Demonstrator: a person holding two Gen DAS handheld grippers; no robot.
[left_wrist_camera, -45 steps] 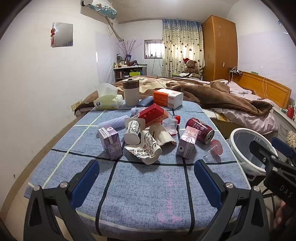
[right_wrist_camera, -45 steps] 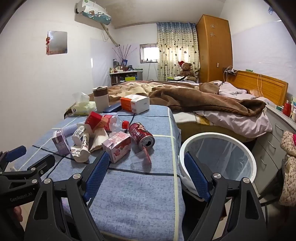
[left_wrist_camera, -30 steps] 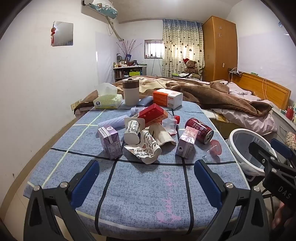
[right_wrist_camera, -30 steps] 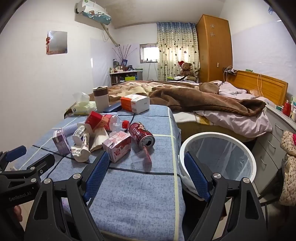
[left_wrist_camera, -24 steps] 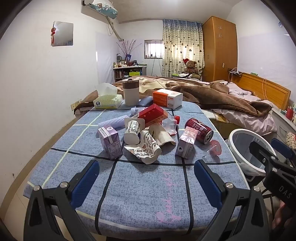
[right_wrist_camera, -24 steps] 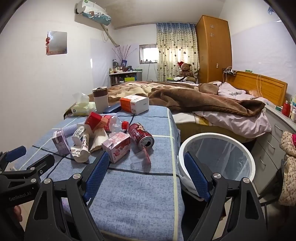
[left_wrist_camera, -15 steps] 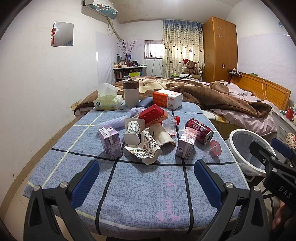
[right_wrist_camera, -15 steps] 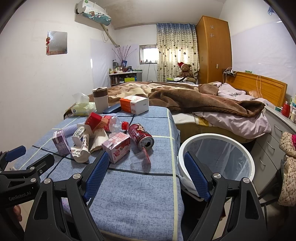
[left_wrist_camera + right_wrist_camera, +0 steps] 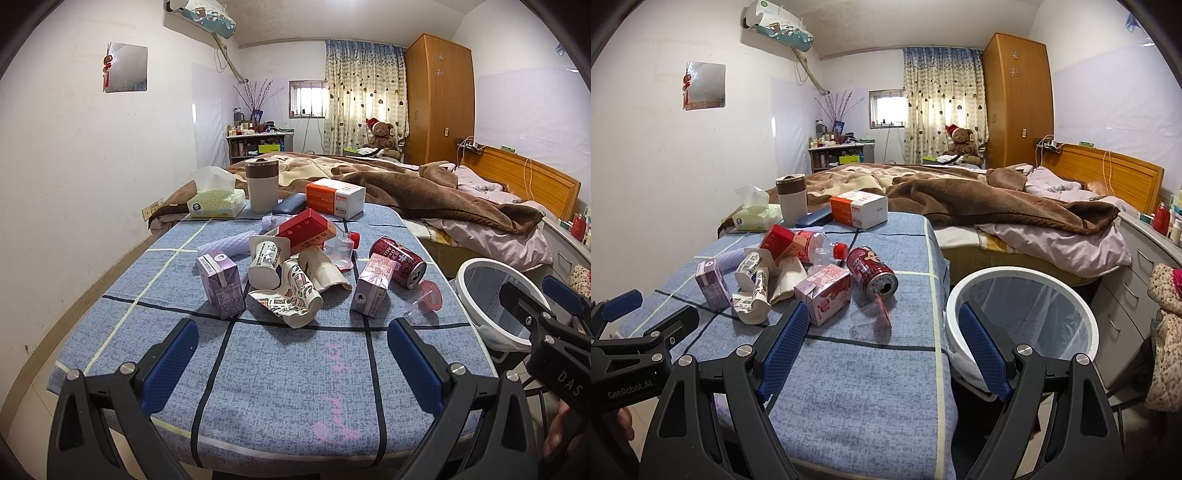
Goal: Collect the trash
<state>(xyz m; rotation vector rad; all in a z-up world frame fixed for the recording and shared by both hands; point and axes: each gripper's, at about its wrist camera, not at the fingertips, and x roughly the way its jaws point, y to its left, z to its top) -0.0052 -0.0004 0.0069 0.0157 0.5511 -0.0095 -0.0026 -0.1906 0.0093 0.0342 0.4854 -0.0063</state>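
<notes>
Bedroom table (image 9: 295, 369) holds trash; "GenRobot.AI" left gripper (image 9: 291, 363) and right gripper (image 9: 881, 345) gape wide.

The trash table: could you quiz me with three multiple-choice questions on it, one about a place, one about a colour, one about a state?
1. Where is the white bin?
A. on the table
B. on the floor off the table's right edge
C. on the bed

2. What colour is the fallen can?
A. red
B. green
C. silver

3. How are the two grippers?
A. both shut
B. one holds a carton
C. both open, holding nothing

Answers:
B, it stands beside the table.
A, its body is red.
C, left gripper and right gripper gape.
</notes>
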